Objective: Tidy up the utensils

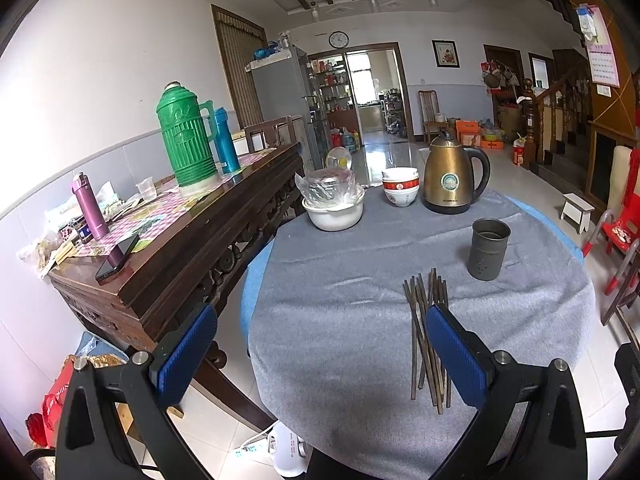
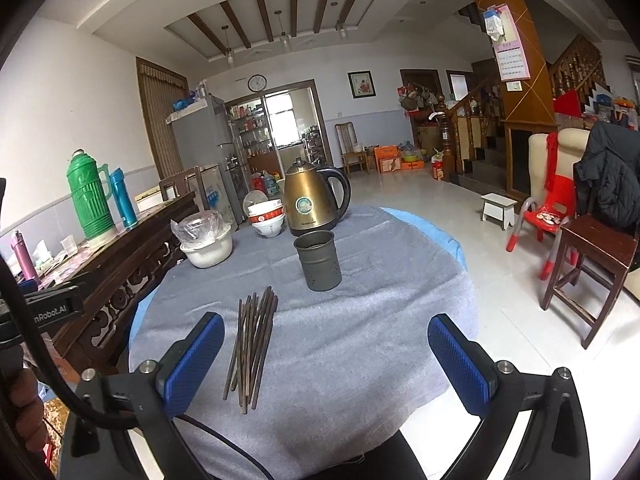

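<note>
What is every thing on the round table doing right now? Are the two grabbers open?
chopsticks: lying loose in a bundle on the cloth
metal cup: upright, looks empty
kettle: upright, lid shut
bowls: stacked
white pot: covered with plastic
left gripper: open
right gripper: open

You get bright, even daylight from the far glass doorway, glare on the glossy pale tiled floor, soft shadows, sharp focus, and heavy fisheye bending with dark corners.
</note>
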Demonstrator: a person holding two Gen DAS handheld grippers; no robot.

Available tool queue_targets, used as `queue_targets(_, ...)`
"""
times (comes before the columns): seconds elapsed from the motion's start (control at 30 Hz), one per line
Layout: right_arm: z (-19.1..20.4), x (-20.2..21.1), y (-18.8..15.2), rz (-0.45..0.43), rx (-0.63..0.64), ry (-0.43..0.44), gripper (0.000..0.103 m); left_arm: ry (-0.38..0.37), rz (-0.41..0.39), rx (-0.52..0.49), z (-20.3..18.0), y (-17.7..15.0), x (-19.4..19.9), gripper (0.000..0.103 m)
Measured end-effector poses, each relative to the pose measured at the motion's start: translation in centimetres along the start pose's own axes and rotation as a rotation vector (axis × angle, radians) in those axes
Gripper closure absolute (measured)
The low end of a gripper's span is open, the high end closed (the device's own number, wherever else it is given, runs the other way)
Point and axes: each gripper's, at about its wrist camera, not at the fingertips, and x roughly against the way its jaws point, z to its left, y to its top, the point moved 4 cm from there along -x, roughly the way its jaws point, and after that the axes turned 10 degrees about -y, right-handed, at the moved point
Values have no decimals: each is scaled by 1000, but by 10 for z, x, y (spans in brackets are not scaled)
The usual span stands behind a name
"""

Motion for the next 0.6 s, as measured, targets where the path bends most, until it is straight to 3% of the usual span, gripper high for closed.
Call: queue_targets(0.6,10,-4,3,4,25,30,0,-3,3,18,8,-4,-1,0)
